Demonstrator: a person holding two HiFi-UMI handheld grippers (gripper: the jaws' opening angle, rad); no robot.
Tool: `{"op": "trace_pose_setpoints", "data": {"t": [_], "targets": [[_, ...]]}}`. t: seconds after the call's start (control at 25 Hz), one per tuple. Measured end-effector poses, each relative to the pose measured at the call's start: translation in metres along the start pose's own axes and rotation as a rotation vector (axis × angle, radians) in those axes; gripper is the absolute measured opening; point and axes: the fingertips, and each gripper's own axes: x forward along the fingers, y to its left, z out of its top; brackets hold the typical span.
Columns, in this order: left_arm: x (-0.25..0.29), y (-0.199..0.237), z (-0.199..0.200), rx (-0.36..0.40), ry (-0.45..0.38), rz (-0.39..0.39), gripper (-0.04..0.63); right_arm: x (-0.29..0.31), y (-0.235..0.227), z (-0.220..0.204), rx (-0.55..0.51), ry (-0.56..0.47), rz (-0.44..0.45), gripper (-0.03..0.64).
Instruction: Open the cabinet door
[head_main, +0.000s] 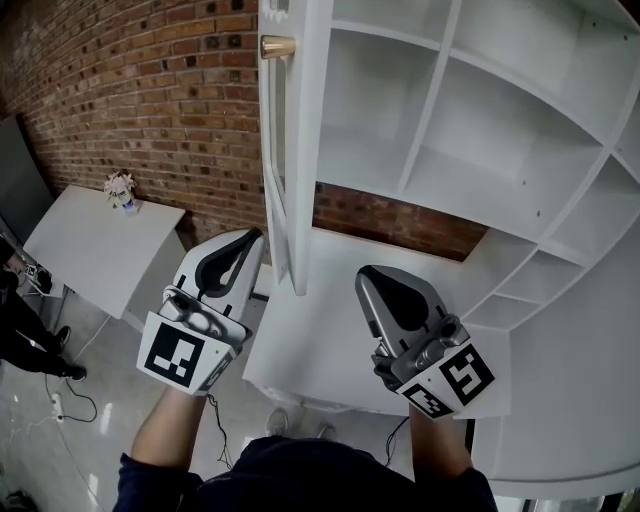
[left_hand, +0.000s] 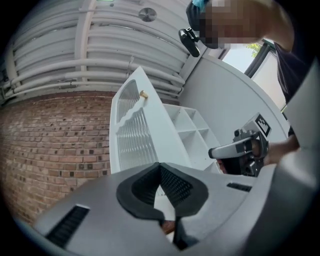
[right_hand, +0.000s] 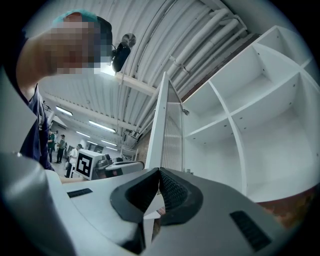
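cabinet door is swung open, edge-on, just ahead of and between both claws. left gripper sits on its outer side and right gripper on the shelf side, both with jaws pressed together and empty.

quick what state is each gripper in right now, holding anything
Left gripper: closed, fingers together, holding nothing.
Right gripper: closed, fingers together, holding nothing.

White cabinet door; gold knob; red-brown brick wall; white shelves; white table
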Motion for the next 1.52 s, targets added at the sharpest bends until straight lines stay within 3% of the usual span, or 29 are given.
{"op": "trace_pose_setpoints", "data": {"t": [0.16,0.44,0.92,1.52], "targets": [[-0.016,-0.003,-0.037,-0.024,0.104,0.008,0.006,-0.005,0.001,-0.008,0.014,0.014,-0.002,0.025],[-0.028,-0.015,-0.064,-0.068,0.159,0.011,0.006,-0.01,0.001,-0.023,0.033,0.042,-0.004,0.025],[-0.037,-0.035,-0.091,-0.158,0.196,0.005,0.006,-0.016,0.008,-0.064,0.126,0.107,-0.013,0.025],[-0.035,-0.048,-0.103,-0.166,0.213,-0.02,0.006,-0.026,0.007,-0.087,0.17,0.148,-0.026,0.025]]}}
